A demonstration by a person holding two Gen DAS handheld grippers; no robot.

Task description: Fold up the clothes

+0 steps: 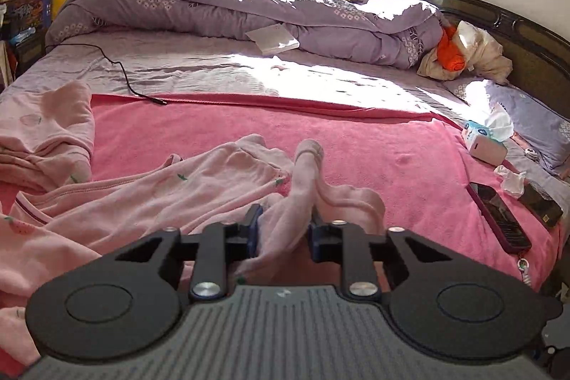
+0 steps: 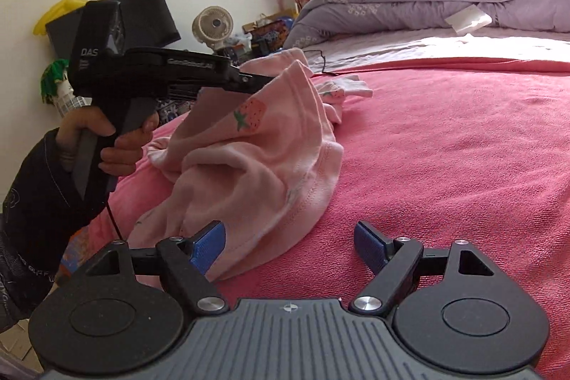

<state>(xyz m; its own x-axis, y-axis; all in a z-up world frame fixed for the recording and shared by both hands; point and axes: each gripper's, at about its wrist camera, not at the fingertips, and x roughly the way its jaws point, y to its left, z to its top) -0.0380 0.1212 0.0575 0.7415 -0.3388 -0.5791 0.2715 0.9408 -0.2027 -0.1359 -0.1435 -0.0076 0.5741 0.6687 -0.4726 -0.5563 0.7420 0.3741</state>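
A pale pink garment with strawberry prints (image 1: 160, 198) lies crumpled on the pink blanket (image 1: 374, 148). My left gripper (image 1: 285, 230) is shut on a bunched fold of this garment, and the cloth rises in a ridge between the blue pads. In the right wrist view the same garment (image 2: 249, 159) hangs lifted from the left gripper (image 2: 260, 82), which a hand in a dark sleeve (image 2: 107, 145) holds. My right gripper (image 2: 290, 244) is open just above the blanket (image 2: 445, 148). Its left pad sits beside the garment's lower hem, and nothing is between the pads.
A second pink garment (image 1: 46, 138) lies at the left. A phone (image 1: 498, 219), a dark case (image 1: 541, 207) and a tissue pack (image 1: 484, 141) sit at the bed's right edge. A black cable (image 1: 121, 73), a purple quilt (image 1: 249, 9) and a white box (image 1: 276, 40) lie farther back.
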